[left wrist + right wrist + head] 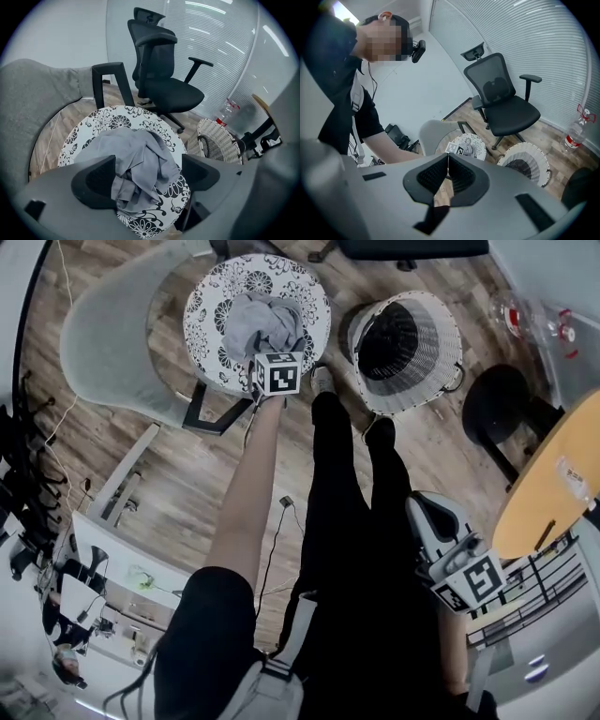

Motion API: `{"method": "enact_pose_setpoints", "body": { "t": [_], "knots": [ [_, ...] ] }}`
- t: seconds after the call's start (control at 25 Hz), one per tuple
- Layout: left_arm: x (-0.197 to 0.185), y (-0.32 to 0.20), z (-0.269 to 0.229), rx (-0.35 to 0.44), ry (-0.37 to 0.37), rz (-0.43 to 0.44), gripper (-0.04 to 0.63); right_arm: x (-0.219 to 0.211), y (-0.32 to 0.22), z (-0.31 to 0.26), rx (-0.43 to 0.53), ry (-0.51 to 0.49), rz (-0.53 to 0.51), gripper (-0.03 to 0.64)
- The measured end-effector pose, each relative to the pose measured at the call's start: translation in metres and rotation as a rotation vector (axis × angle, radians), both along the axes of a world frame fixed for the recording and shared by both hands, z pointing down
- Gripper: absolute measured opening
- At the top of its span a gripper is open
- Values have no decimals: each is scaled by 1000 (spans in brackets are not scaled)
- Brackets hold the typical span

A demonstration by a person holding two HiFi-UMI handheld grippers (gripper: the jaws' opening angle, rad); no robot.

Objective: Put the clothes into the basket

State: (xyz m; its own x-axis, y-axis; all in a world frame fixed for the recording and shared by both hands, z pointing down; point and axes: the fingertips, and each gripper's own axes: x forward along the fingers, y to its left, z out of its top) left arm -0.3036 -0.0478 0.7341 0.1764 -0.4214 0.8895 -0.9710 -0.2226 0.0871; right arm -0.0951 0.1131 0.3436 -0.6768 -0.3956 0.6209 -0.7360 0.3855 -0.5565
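Right gripper [448, 157] jaws together, empty, well apart from floral table [117, 121]; left gripper [148, 164] spread wide, straddling grey clothes [138, 150] on it; basket [216, 143] beside.

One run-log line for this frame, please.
left gripper: jaws open, grey clothes between them, on patterned stool | right gripper: jaws shut, empty | basket: nothing seen inside
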Motion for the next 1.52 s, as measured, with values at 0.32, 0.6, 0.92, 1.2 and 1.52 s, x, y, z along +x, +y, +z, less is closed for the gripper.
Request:
{"method": "enact_pose_setpoints", "body": {
  "t": [0.32, 0.6, 0.92, 1.2, 1.52],
  "knots": [
    [1, -7, 29, -50, -26, 29, 434, 0, 2, 8, -23, -5, 14, 17],
    [1, -10, 46, -81, -51, 52, 433, -2, 4, 12, -34, -9, 13, 17],
    [-5, -10, 60, -103, -77, 97, 431, -2, 6, 17, -42, -6, 27, 17],
    [-9, -11, 59, -95, -72, 95, 328, -4, 6, 19, -40, -7, 19, 17],
    [-16, -10, 56, -120, -44, 100, 107, -11, 3, 13, -28, -15, 15, 17]
  ]
}}
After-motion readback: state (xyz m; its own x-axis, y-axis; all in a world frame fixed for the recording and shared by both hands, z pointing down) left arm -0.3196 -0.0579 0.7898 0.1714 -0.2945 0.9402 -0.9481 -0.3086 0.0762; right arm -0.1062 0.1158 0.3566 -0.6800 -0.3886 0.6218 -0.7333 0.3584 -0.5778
